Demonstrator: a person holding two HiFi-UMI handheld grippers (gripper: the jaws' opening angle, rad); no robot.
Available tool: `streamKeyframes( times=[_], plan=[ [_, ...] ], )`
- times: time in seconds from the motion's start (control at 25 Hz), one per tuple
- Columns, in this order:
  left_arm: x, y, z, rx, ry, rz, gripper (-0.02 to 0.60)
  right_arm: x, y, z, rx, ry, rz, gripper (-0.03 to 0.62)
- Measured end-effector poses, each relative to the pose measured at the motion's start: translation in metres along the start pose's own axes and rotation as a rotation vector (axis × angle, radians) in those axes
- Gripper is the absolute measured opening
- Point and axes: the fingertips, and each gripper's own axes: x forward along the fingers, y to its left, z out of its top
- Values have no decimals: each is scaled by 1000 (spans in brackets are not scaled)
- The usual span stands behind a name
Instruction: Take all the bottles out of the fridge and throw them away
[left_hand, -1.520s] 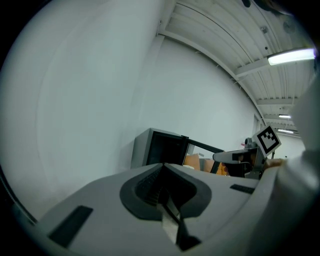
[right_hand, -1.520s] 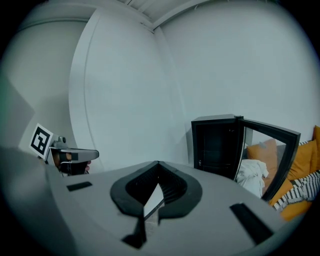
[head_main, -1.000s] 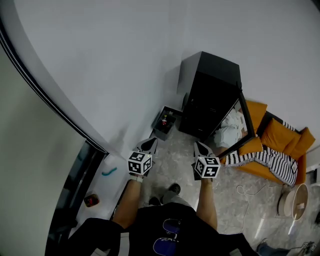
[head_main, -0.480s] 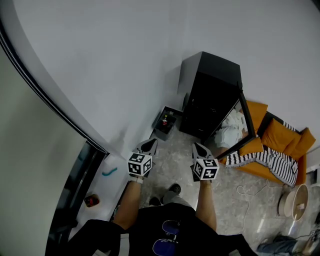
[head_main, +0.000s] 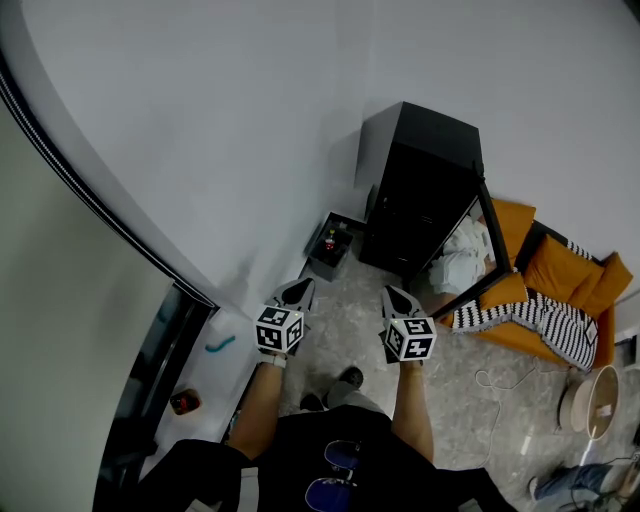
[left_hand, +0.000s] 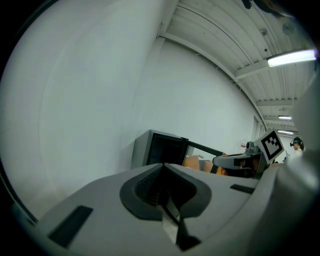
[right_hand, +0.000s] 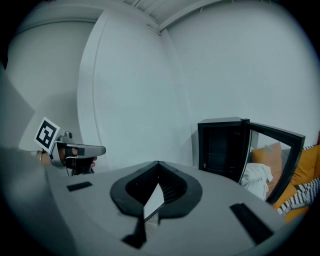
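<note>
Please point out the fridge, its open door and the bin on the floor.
fridge (head_main: 418, 200): head view, on its dark front.
door (right_hand: 272, 152): right gripper view, on its glass pane.
bin (head_main: 320, 265): head view, on its near wall.

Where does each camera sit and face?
Head view: on the person's head, steeply down at left gripper, right gripper, forearms, shoes.
Left gripper view: on that gripper, along its shut jaws; right gripper at right.
Right gripper view: on that gripper, along its shut jaws; left gripper at left.
All three share the open fridge.
</note>
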Motion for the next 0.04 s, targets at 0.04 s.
streamKeyframes(
  times=[0.04],
  plan=[
    [1,0,1,0,-1,1,6,0,-1,1,-1,-2,1,8]
  ],
)
